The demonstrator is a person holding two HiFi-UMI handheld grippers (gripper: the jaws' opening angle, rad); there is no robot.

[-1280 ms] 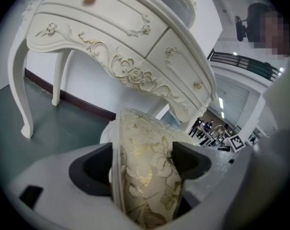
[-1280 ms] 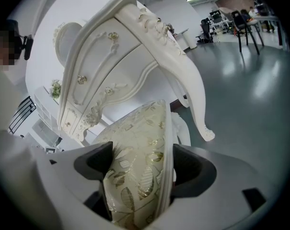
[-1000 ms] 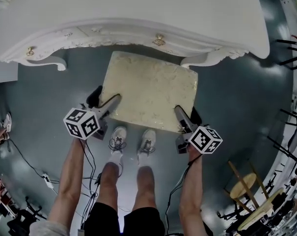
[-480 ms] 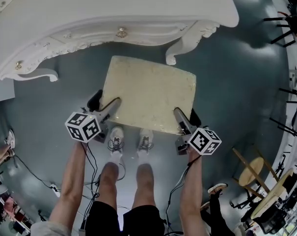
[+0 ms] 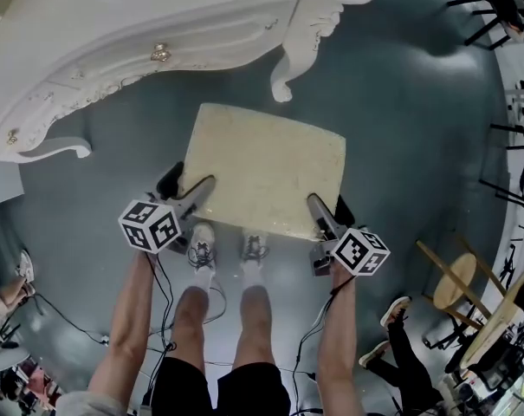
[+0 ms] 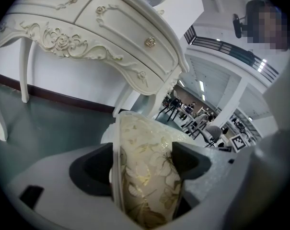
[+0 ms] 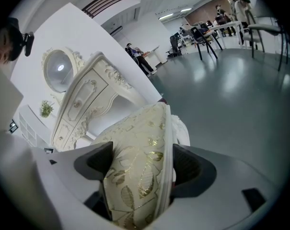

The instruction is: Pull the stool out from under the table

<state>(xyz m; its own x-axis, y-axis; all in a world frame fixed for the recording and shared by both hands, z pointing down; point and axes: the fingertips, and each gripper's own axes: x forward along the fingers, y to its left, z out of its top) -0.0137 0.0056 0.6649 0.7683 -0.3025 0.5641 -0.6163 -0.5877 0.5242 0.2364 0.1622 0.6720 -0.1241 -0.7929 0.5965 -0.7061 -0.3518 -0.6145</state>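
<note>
Cream stool (image 5: 263, 170) pinched between fingers (image 6: 191, 161) (both near corners).

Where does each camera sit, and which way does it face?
Head view: on the person's head, facing steeply down at the stool; forearms, legs, shoes show.
Left gripper view: rides the left gripper, looking along its jaws toward the table.
Right gripper view: rides the right gripper, likewise.
Shared: all show stool and table.

Head view steeply down; both gripper views close on shared stool (image 5: 262, 180).
</note>
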